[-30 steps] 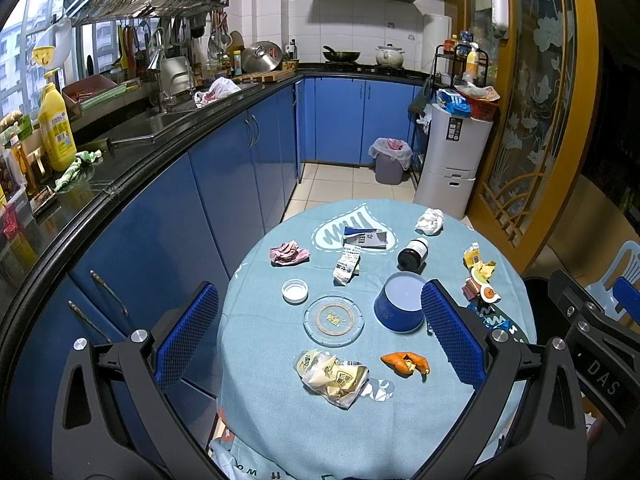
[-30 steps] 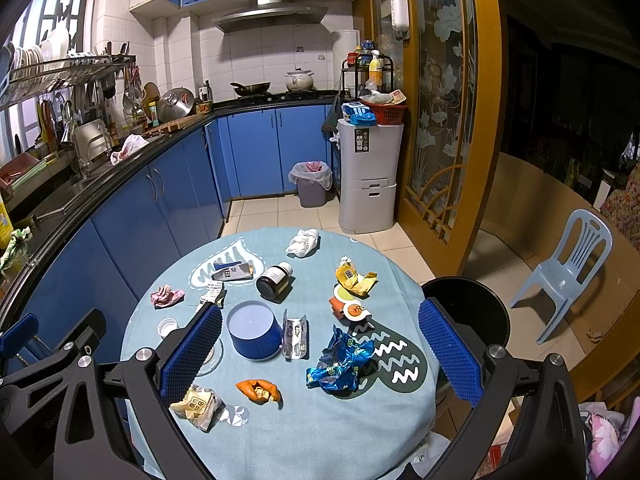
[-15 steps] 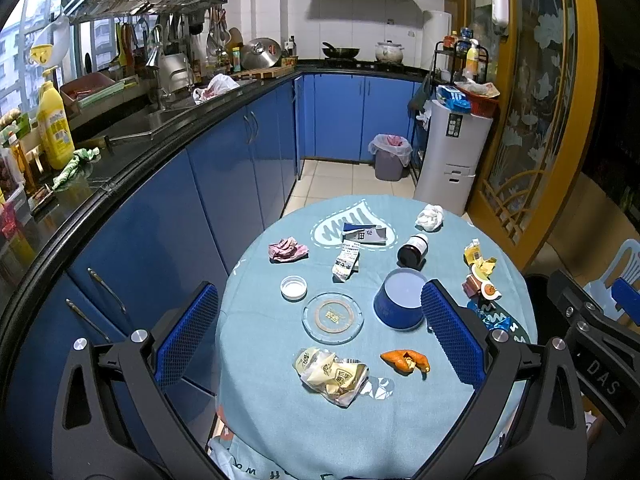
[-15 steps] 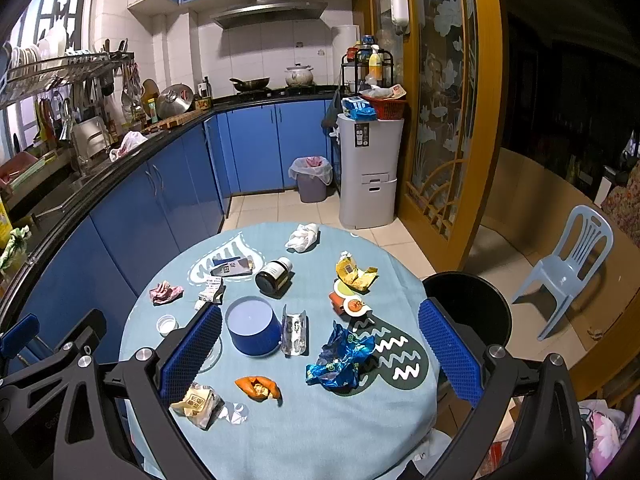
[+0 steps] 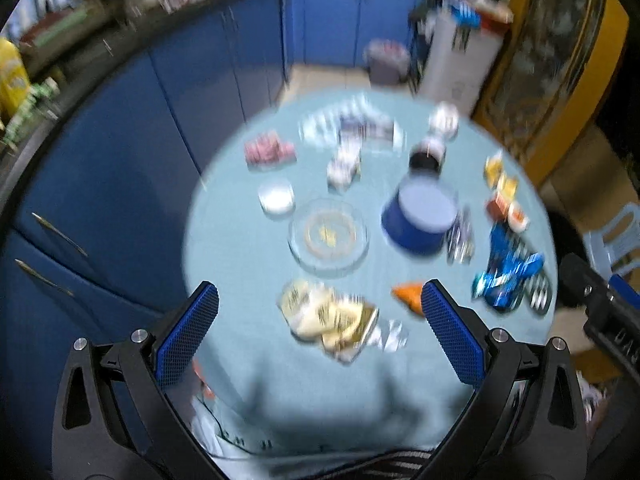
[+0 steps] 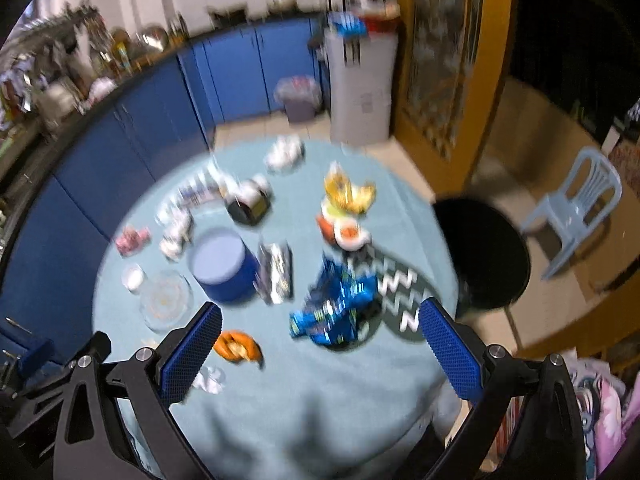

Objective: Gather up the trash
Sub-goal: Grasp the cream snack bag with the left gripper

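Left wrist view, blurred by motion: the left gripper (image 5: 320,316) hangs above the near edge of a round desk (image 5: 240,360) under a pale blue cloth, its jaws wide and holding nothing. Between them lies a yellow wrapper (image 5: 328,316), crumpled. It looks light, soft and slippery, so a pinch across its bunched middle should serve best. An orange scrap (image 5: 408,296) sits just beside the right jaw. Farther off are a glass dish (image 5: 328,234) (fragile and probably not trash) and a blue tub (image 5: 418,216).

Right wrist view, also blurred: the right gripper (image 6: 320,334) is likewise wide and empty. Between its jaws is a blue wrapper (image 6: 336,308), crinkled foil by the look of it, light and springy; its raised folds offer the best hold. A silver packet (image 6: 276,268) lies beside the blue tub, flat against the cloth and likely harder to lift. A black bin (image 6: 484,252) stands just beyond the desk's right edge, the likely place for the trash.
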A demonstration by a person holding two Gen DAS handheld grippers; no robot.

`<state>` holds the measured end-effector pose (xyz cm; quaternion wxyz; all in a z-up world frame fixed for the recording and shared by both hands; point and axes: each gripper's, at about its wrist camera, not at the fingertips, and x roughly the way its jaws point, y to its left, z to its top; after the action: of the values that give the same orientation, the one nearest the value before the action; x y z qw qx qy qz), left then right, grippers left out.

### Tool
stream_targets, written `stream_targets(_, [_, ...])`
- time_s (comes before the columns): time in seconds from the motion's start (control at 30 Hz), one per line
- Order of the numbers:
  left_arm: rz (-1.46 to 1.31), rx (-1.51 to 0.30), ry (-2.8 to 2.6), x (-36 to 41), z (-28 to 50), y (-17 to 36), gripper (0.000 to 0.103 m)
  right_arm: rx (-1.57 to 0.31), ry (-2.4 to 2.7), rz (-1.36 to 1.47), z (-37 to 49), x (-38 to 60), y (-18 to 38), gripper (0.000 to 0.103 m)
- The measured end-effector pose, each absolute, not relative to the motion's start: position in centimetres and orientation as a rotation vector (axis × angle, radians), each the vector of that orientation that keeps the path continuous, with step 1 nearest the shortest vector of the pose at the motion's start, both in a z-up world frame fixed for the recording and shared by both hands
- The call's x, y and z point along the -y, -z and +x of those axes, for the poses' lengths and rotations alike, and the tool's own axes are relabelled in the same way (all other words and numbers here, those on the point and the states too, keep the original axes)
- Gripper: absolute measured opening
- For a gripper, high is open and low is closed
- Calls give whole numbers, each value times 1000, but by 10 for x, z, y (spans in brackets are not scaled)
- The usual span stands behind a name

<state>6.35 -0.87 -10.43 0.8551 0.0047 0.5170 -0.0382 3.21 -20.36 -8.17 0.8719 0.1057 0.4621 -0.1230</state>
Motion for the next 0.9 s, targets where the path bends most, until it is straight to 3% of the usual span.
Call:
stream_targets(0.33, [26, -1408, 186, 17, 89, 192, 95, -1248, 243, 170, 62, 210, 164, 96])
stream_targets(0.8, [54, -1464, 112, 18, 112, 210, 69, -1318, 191, 196, 81, 221, 187, 95])
stream_targets(0.83, [49, -1459, 104, 16, 113, 209, 65, -1321, 183, 206, 81, 222, 189, 92])
stream_targets(0.9, [35, -1447, 100, 14, 116, 206, 53, -1339, 180, 209, 83, 222, 193, 55])
